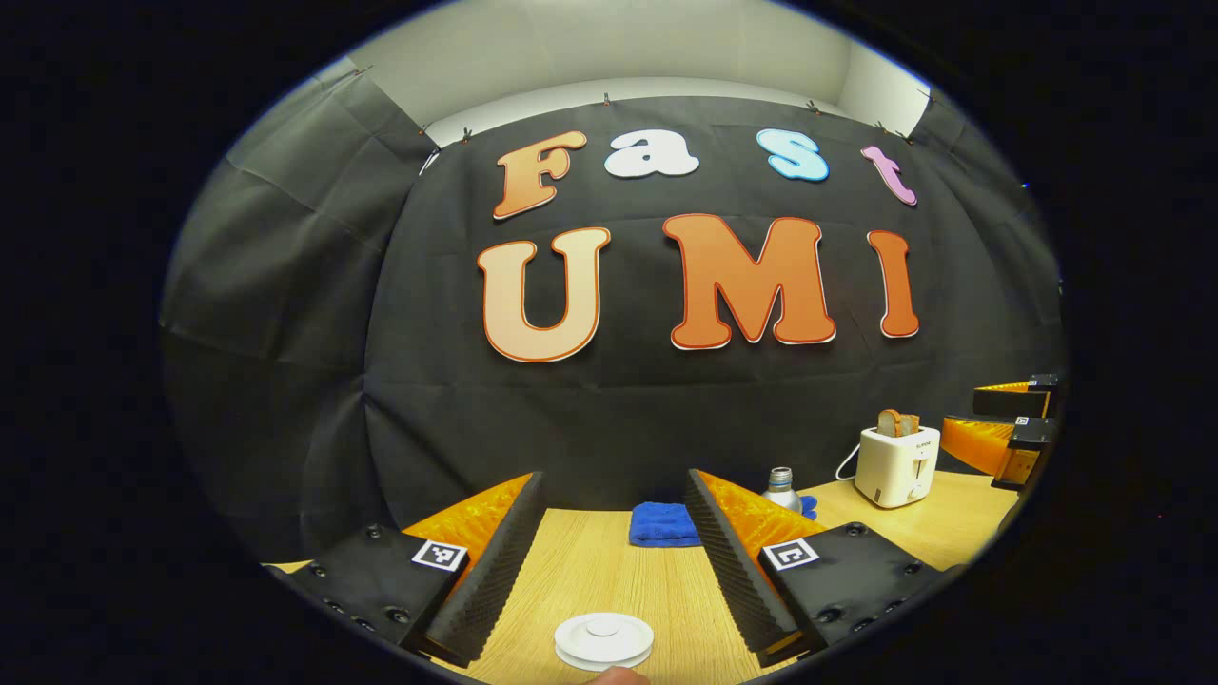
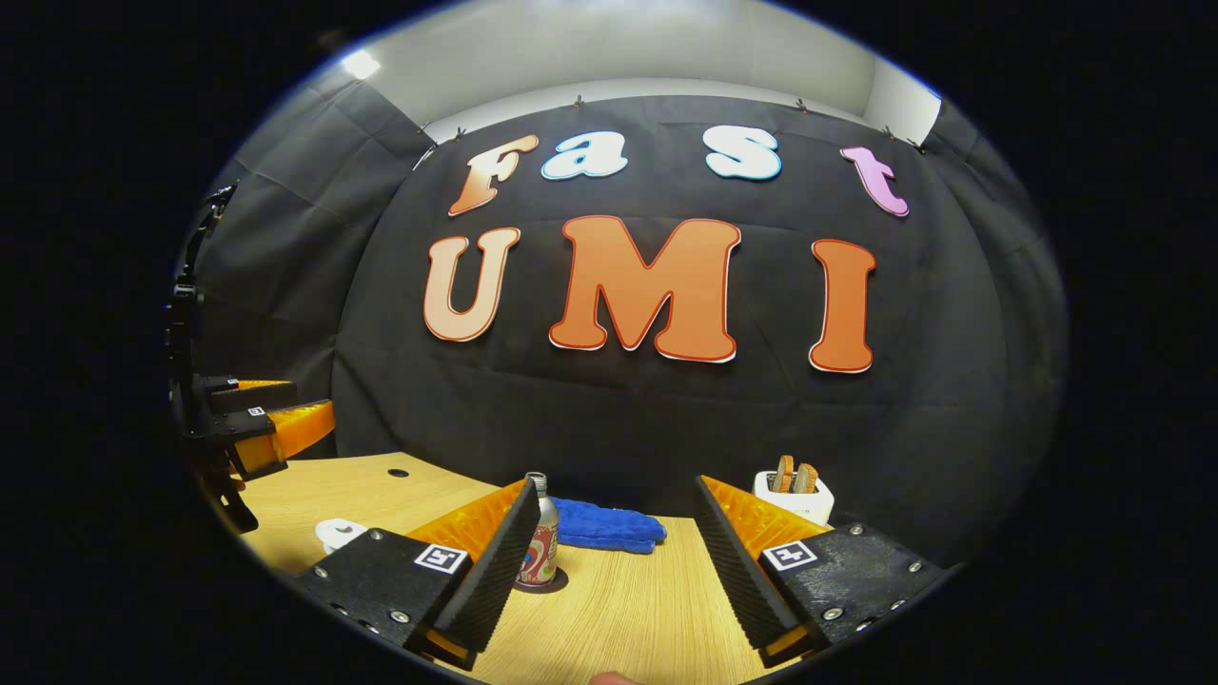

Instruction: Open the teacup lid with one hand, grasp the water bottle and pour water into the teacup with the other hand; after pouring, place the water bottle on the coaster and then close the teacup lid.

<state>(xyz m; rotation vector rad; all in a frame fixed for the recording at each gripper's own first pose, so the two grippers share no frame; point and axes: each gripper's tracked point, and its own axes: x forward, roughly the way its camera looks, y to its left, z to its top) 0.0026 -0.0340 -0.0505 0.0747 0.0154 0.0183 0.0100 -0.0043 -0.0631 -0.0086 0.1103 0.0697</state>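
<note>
Left gripper view: the left gripper (image 1: 614, 561) sits at the bottom of the frame with its two fingers spread wide, holding nothing. Between them, at the bottom centre, a white round teacup lid (image 1: 603, 638) rests on the teacup, on the wooden table (image 1: 590, 571). Farther back, just above centre bottom, lies a folded blue cloth (image 1: 663, 524). The metal top of the water bottle (image 1: 781, 487) peeks over the right-hand finger. A white toaster (image 1: 896, 463) with bread in it stands at the lower right. At the far right edge, the right gripper (image 1: 1011, 430) shows partly; its state is hard to judge there.

Right gripper view: the right gripper (image 2: 609, 561) has its fingers wide apart and empty at the bottom of the frame. The water bottle (image 2: 540, 533) stands upright at lower centre-left, on what looks like a dark coaster (image 2: 552, 582), partly behind the left-hand finger. The blue cloth (image 2: 604, 525) lies behind it, the toaster (image 2: 795, 487) at lower right. The teacup lid (image 2: 338, 533) sits at lower left, below the left gripper (image 2: 257, 423) at the left edge.
</note>
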